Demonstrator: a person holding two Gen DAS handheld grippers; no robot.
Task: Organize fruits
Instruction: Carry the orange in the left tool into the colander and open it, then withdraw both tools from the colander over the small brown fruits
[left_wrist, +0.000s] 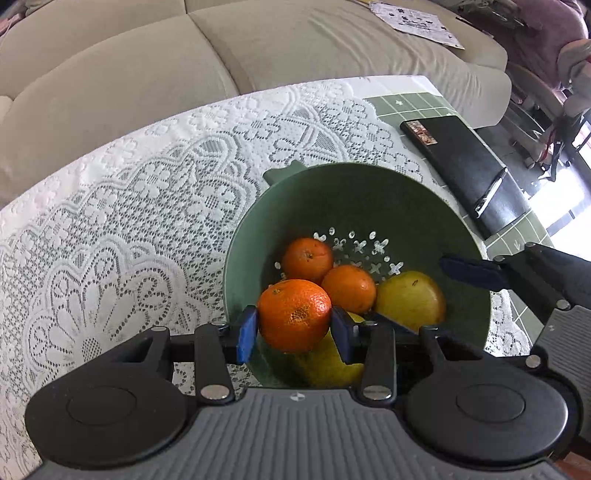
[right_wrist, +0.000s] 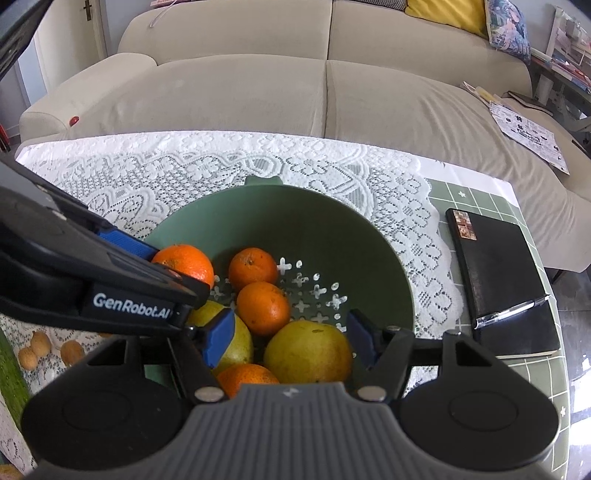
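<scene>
Tangerine (left_wrist: 294, 314) — pinched in left claw (left_wrist: 294, 328)

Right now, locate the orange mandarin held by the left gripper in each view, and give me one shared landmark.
Left wrist view: the orange mandarin sits low centre, clamped between the left gripper's blue fingers, over the green colander bowl.
Right wrist view: it sits left of centre, at the bowl's left rim.
Shared landmark: the black notebook with a pen, right of the bowl.

Green tiled table (right_wrist: 480, 199), lace cloth (right_wrist: 184, 173), green colander (right_wrist: 369, 243), black notebook (right_wrist: 498, 273)
</scene>
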